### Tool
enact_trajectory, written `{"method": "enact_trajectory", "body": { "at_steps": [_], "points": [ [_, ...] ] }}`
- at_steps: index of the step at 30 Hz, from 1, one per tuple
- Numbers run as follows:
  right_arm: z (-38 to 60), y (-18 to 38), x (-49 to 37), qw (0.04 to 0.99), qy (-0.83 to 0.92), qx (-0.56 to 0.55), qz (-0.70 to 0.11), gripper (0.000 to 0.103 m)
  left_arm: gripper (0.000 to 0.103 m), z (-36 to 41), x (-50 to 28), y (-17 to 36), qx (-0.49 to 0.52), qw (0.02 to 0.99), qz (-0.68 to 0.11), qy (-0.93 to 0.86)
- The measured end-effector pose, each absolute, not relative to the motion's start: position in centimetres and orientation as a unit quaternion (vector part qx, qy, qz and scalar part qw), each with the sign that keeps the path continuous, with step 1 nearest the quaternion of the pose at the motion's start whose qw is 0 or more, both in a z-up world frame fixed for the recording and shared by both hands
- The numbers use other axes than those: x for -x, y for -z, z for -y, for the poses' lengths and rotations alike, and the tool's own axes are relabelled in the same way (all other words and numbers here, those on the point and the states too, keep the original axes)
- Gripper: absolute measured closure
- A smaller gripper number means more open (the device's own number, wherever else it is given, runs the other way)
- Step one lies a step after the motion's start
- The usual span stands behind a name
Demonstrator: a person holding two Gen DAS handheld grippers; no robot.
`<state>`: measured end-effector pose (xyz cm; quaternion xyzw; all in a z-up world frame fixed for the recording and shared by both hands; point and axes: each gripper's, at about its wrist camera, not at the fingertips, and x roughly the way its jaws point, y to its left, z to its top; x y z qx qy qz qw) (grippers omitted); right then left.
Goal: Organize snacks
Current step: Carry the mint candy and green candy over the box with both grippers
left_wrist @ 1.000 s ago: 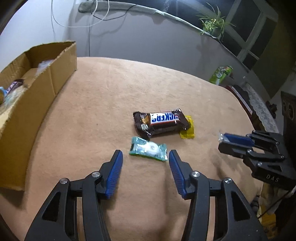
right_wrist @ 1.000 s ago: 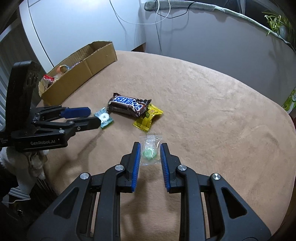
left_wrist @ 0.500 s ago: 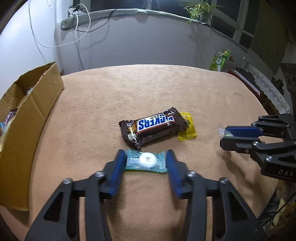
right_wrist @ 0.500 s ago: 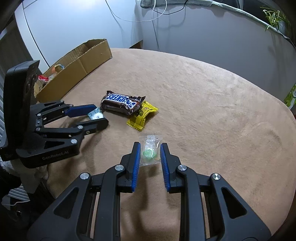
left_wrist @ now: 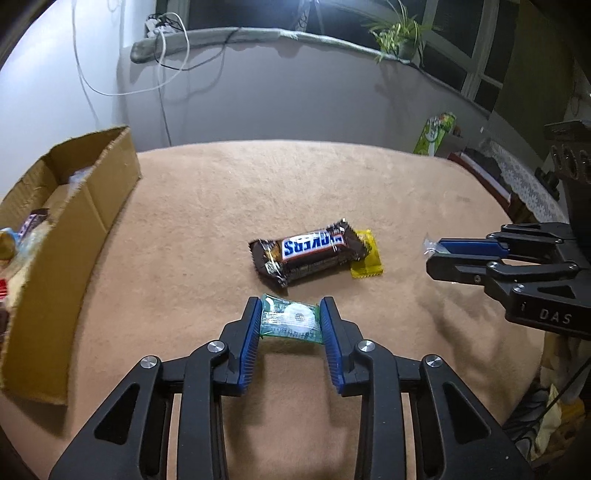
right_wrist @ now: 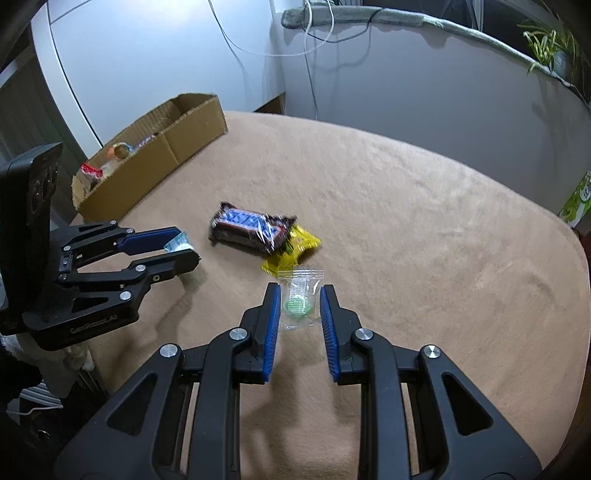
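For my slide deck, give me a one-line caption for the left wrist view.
Left gripper closing on a teal mint packet, Snickers bar just beyond, cardboard box at left.

A home room: a blanket (left_wrist: 295, 184) covers the table, a potted plant (left_wrist: 397, 33) stands on the window ledge (left_wrist: 258, 35), loose cables (left_wrist: 166, 74) hang down the wall, and a lace cloth (left_wrist: 524, 184) lies beyond the right edge.

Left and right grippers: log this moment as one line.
left gripper: closing on teal mint packet | right gripper: shut on clear candy packet | Snickers bar, cardboard box: untouched
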<state>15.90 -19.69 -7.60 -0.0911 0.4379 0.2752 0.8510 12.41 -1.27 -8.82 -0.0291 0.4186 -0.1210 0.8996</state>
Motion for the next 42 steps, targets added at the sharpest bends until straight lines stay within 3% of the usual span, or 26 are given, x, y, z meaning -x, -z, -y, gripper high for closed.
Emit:
{"method": "enact_trajectory", "body": {
  "at_steps": [24,42],
  "points": [
    [2.7,-1.9,-22.2,0.843,-0.370,0.134,-0.368,0.080,0.072,-14.0,-11.4,1.3,0.092,0.939,-0.331,0.015],
    [-9.9,1.0,-27.9,0.820,-0.381,0.134,-0.406,0.080,0.072,-21.3,-14.6,2.7,0.110,0.932,-0.344,-0.029]
  ]
}}
